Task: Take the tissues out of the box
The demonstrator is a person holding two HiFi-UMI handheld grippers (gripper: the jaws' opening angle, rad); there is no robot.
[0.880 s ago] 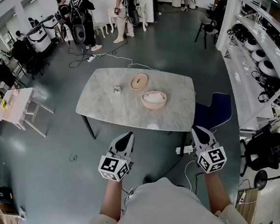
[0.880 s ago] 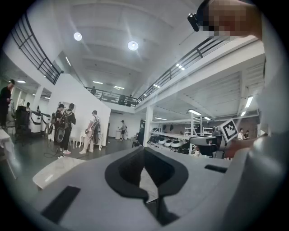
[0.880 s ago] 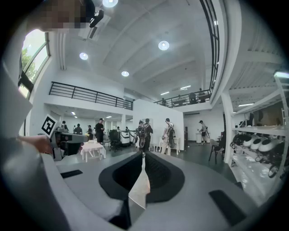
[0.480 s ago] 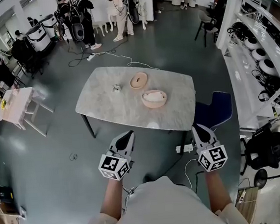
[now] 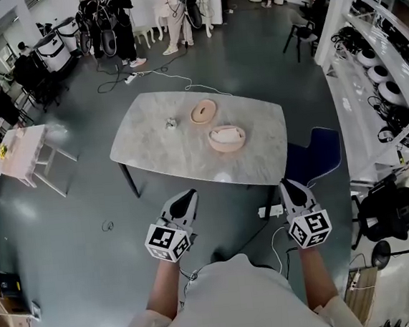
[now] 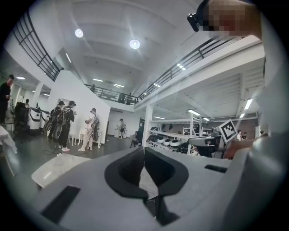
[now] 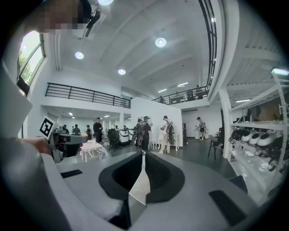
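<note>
On the marble table [image 5: 161,156] stands a round wooden box [image 5: 227,137] with white tissues in it. Its round lid [image 5: 203,112] lies beside it, farther back. A small crumpled object [image 5: 171,123] rests to the left of the lid. My left gripper [image 5: 188,195] and right gripper [image 5: 287,186] hover side by side close to my body, well short of the table's front edge. Both are shut with nothing between the jaws, as the left gripper [image 6: 144,150] and the right gripper [image 7: 143,158] also show in their own views.
A blue chair [image 5: 312,159] stands at the table's right corner. A power strip [image 5: 270,210] and cables lie on the floor below it. Shelves with white devices [image 5: 384,84] line the right side. A small white table [image 5: 23,151] is at left, and people [image 5: 115,24] stand at the back.
The head view has shifted slightly, so the table sits a little lower and to the right in the picture. Both grippers keep their place and stay shut.
</note>
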